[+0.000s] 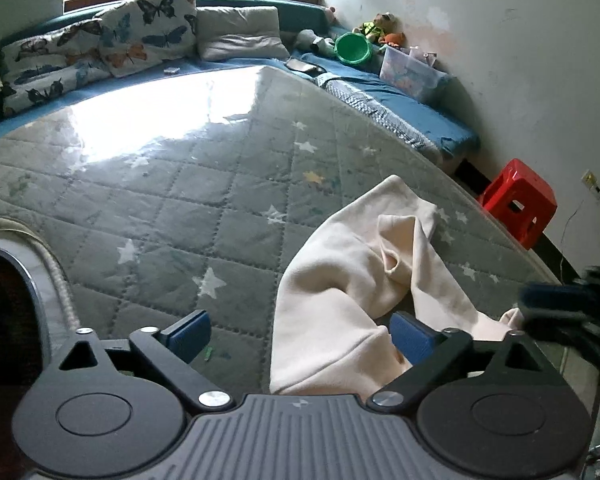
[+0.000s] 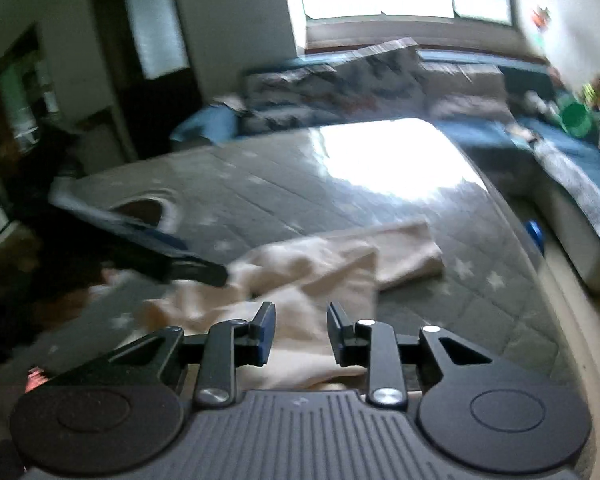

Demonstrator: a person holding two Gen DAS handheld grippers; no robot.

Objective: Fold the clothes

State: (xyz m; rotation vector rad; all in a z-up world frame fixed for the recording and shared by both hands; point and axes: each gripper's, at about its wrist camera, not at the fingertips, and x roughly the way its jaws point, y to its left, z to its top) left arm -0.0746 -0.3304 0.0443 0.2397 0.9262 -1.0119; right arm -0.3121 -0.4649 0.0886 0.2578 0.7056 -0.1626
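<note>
quilted mat [image 1: 204, 208] fills centre | cream garment [image 1: 340, 300] crumpled lower right, near mat edge | my left gripper [image 1: 300, 336] spread wide, empty | my right gripper [image 2: 300, 332] part-open, nothing pinched | risk: I grab bunched layers, fold goes crooked

Cream garment [image 1: 340, 280] (rumpled) lies on quilted mat [image 1: 180, 200]
</note>
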